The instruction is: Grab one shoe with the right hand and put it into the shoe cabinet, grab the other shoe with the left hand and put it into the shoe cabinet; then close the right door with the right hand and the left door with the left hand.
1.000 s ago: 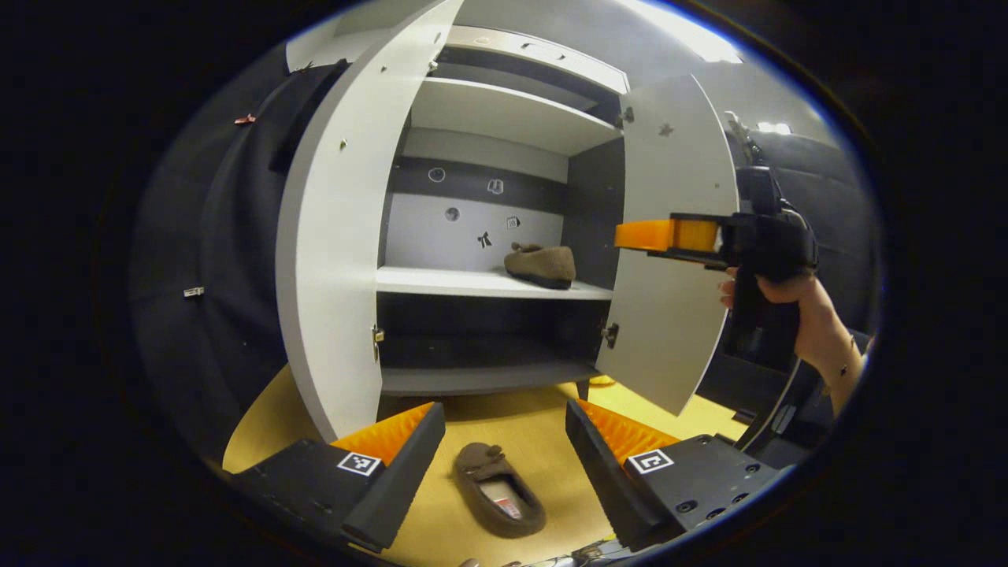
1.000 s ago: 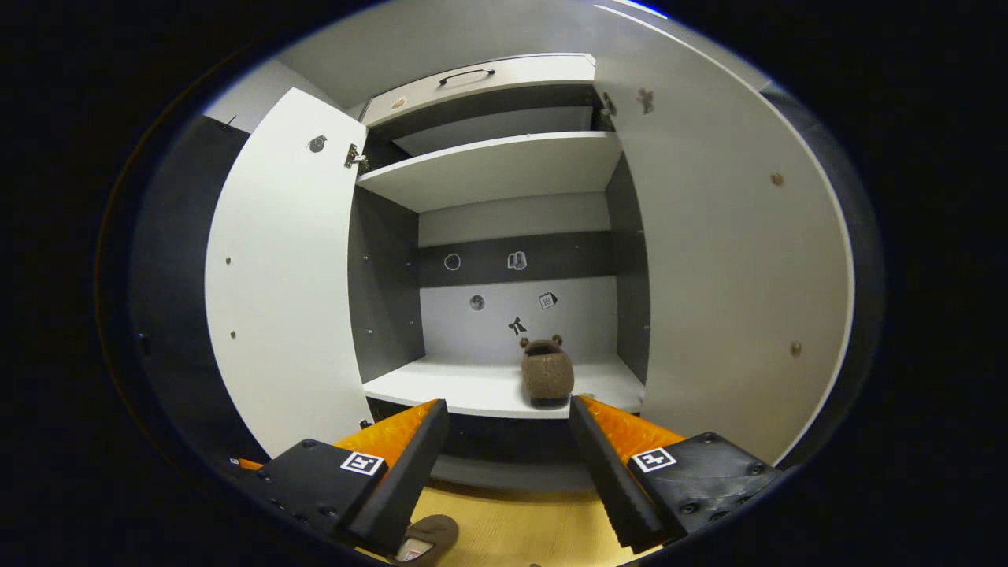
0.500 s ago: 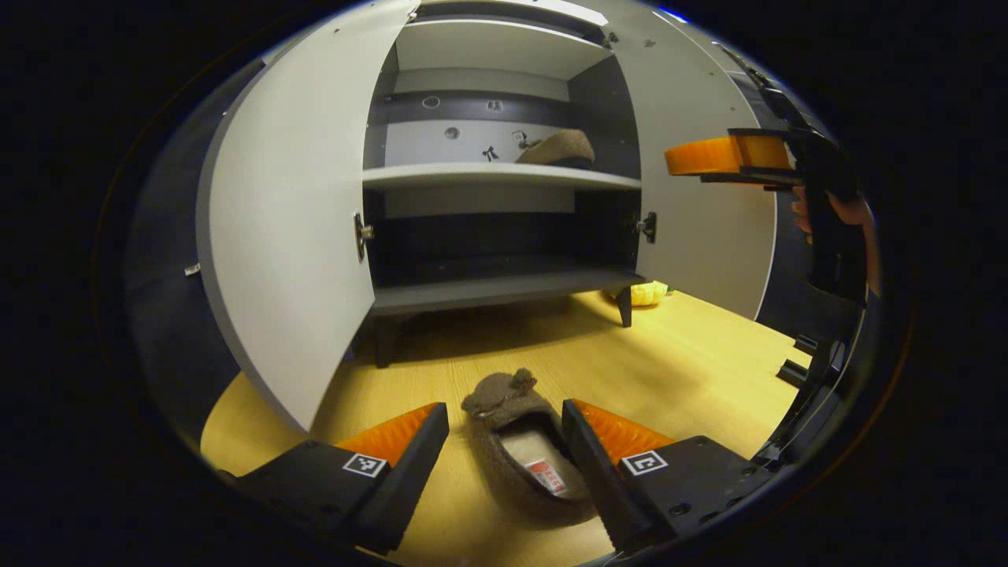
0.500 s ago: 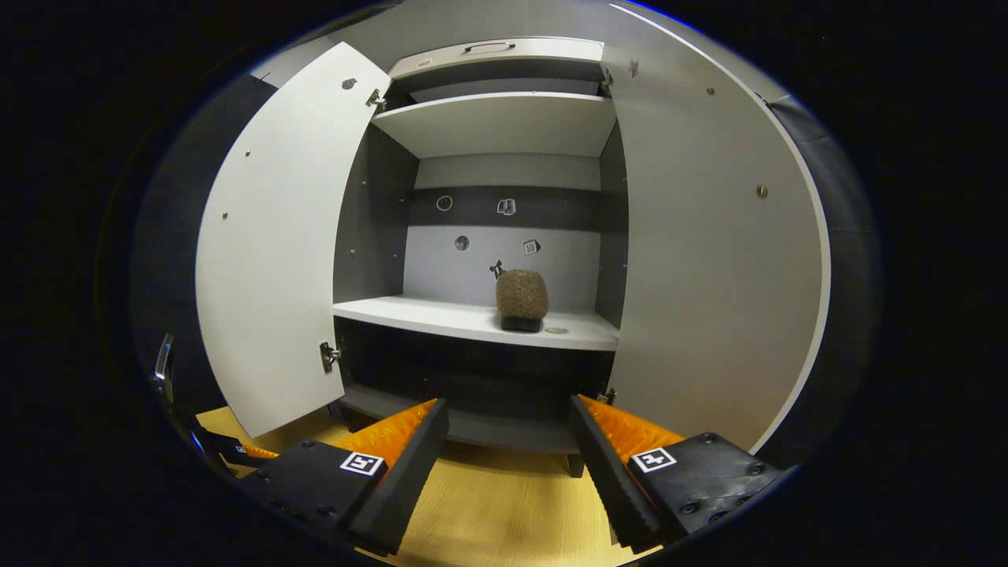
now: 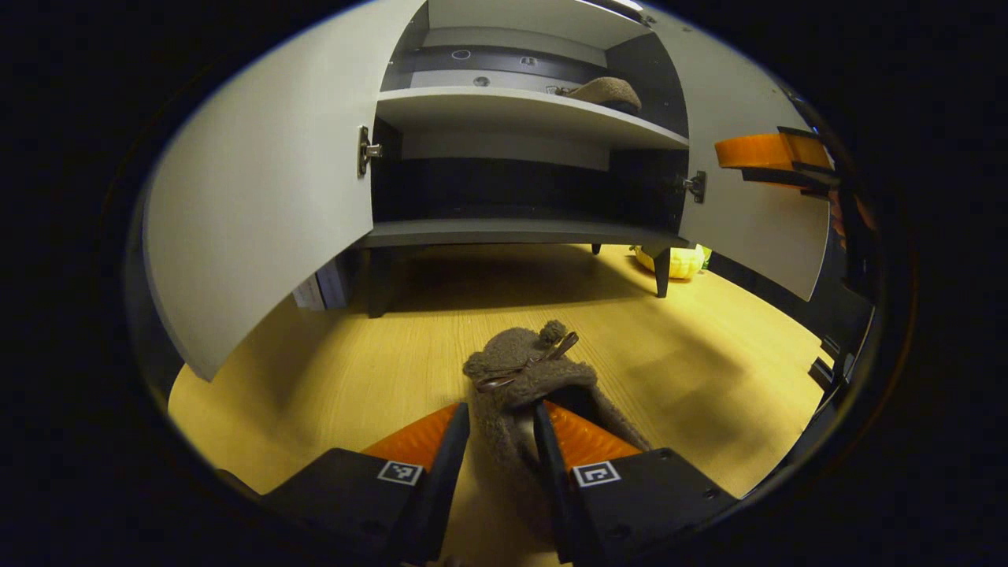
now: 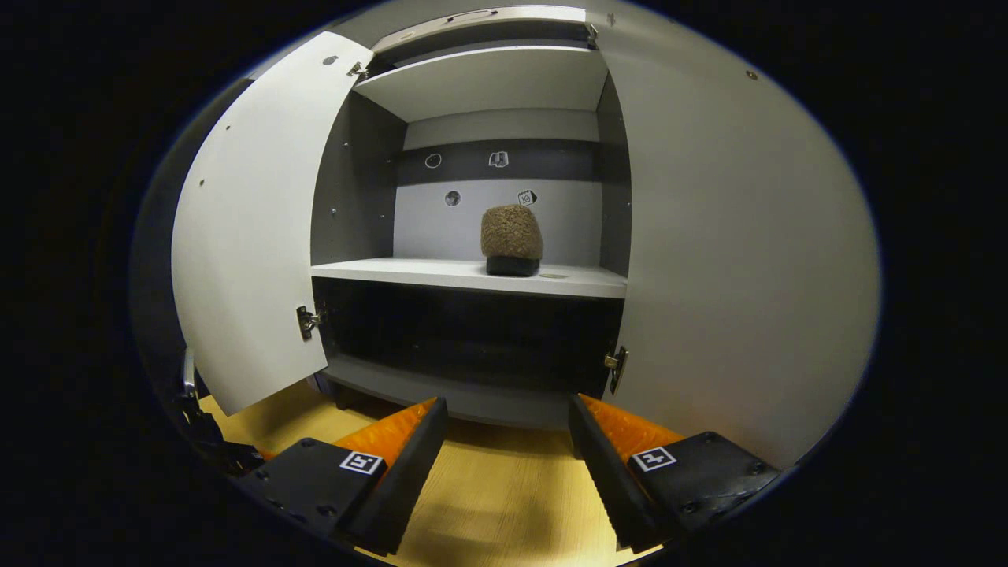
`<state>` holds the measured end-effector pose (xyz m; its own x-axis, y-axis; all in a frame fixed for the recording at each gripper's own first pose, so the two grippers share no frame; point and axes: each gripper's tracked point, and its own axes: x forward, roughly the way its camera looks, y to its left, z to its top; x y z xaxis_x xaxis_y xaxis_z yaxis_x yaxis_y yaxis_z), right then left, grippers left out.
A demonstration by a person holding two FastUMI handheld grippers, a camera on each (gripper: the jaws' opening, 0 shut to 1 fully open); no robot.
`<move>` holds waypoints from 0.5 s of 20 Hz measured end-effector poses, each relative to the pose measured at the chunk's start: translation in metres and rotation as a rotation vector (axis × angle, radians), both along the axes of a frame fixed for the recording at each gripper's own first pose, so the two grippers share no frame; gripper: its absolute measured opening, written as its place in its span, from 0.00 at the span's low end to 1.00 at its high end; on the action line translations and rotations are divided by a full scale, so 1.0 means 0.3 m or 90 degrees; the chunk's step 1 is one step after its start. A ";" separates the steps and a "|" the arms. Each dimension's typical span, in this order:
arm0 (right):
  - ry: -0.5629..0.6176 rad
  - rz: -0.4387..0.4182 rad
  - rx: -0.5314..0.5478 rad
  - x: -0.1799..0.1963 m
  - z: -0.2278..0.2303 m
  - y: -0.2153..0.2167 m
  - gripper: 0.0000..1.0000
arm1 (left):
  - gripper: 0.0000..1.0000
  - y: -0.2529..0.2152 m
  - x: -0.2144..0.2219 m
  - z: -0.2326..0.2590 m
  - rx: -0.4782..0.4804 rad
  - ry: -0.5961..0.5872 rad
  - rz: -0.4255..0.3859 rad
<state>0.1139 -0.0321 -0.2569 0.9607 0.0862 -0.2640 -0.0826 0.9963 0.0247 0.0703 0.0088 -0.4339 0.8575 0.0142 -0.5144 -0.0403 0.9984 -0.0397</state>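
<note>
While R gripper [image 6: 504,441] hangs wide, L gripper [image 5: 498,441] pinches floor slipper [image 5: 524,378].

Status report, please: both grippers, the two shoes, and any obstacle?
Left gripper shut on brown slipper on the floor. Right gripper open, facing the cabinet. Other slipper on middle shelf. Both doors open; path looks free.
</note>
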 end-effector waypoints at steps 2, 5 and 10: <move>0.014 0.012 0.007 0.013 -0.035 0.011 0.98 | 0.46 0.004 0.018 -0.018 -0.001 0.007 0.000; 0.026 0.028 0.012 0.030 -0.048 0.028 0.98 | 0.49 0.016 0.051 -0.043 0.009 0.019 0.002; 0.040 0.037 0.012 0.062 -0.070 0.020 0.99 | 0.43 0.046 0.105 -0.052 0.022 0.011 0.018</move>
<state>0.1324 -0.0260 -0.2779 0.9353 0.1466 -0.3220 -0.1377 0.9892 0.0503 0.1019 0.0226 -0.4496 0.8477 0.0562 -0.5274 -0.0691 0.9976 -0.0047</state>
